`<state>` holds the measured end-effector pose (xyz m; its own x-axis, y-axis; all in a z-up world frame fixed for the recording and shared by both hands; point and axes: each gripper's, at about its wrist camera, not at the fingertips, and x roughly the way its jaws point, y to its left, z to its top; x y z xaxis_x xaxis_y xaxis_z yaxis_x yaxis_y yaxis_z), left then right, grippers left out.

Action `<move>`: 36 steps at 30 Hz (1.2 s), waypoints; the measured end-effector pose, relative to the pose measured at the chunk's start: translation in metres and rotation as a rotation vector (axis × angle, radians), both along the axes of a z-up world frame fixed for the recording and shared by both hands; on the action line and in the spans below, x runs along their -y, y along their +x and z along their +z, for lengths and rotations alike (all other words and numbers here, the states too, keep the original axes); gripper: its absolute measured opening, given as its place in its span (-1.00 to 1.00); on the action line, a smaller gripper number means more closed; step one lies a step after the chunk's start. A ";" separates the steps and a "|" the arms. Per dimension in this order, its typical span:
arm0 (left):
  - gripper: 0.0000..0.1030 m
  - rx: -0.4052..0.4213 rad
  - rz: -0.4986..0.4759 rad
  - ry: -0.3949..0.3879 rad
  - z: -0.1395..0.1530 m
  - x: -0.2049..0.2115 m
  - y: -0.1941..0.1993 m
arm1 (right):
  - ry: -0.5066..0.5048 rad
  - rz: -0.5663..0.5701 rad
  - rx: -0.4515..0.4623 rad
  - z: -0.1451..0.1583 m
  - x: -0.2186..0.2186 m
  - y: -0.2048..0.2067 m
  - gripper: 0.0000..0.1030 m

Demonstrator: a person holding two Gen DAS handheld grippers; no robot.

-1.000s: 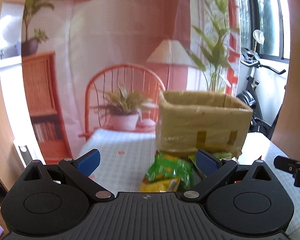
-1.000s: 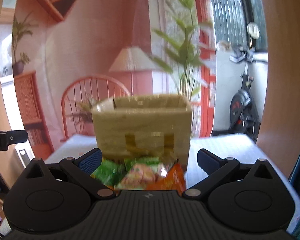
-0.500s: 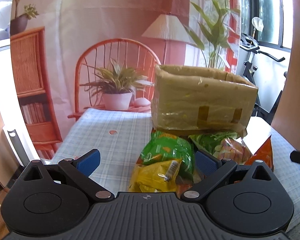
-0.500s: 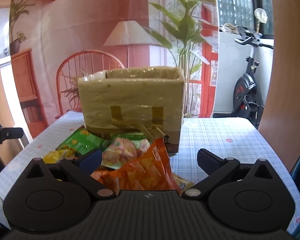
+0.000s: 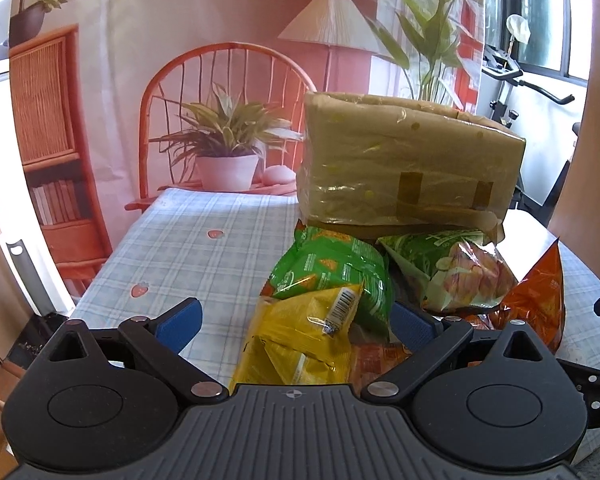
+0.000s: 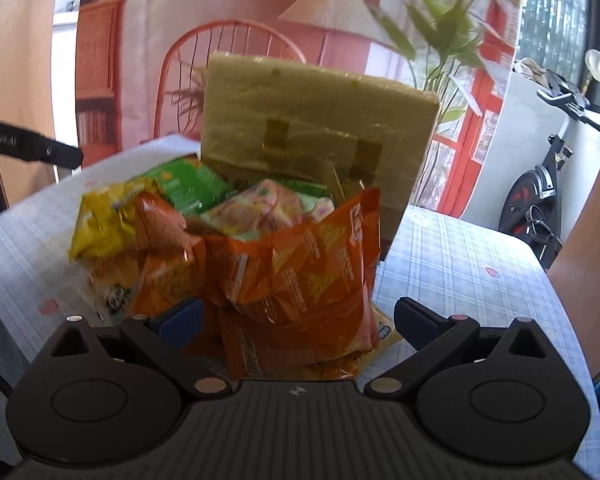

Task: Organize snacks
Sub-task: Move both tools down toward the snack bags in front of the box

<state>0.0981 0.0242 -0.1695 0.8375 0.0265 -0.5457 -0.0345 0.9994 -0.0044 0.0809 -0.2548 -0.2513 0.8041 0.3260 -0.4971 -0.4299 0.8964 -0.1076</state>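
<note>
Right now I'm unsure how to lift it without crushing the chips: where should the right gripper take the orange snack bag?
Probably by the crimped top edge of the orange snack bag, near its raised right corner. The bag stands almost upright at the front of the pile, so that flat seam sticks up free of the other packets. The open right gripper could come from the front, rising slightly.

This is a room in a home, with a wooden chair (image 5: 228,80), a potted plant (image 5: 226,148), a lamp (image 5: 326,20), a bookshelf (image 5: 52,140) and an exercise bike (image 6: 540,192)
</note>
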 end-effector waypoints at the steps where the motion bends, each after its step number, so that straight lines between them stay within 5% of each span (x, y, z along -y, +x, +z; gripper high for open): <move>1: 0.93 -0.002 -0.001 -0.003 -0.002 0.000 0.000 | -0.005 0.001 -0.003 -0.002 0.001 0.002 1.00; 36: 0.91 -0.053 0.026 -0.077 -0.022 -0.010 0.017 | 0.000 0.126 -0.048 -0.028 0.002 0.047 0.98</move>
<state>0.1148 0.0346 -0.1915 0.8069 0.0036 -0.5907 -0.0623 0.9949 -0.0791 0.1274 -0.2572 -0.2789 0.7321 0.4225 -0.5343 -0.5435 0.8352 -0.0842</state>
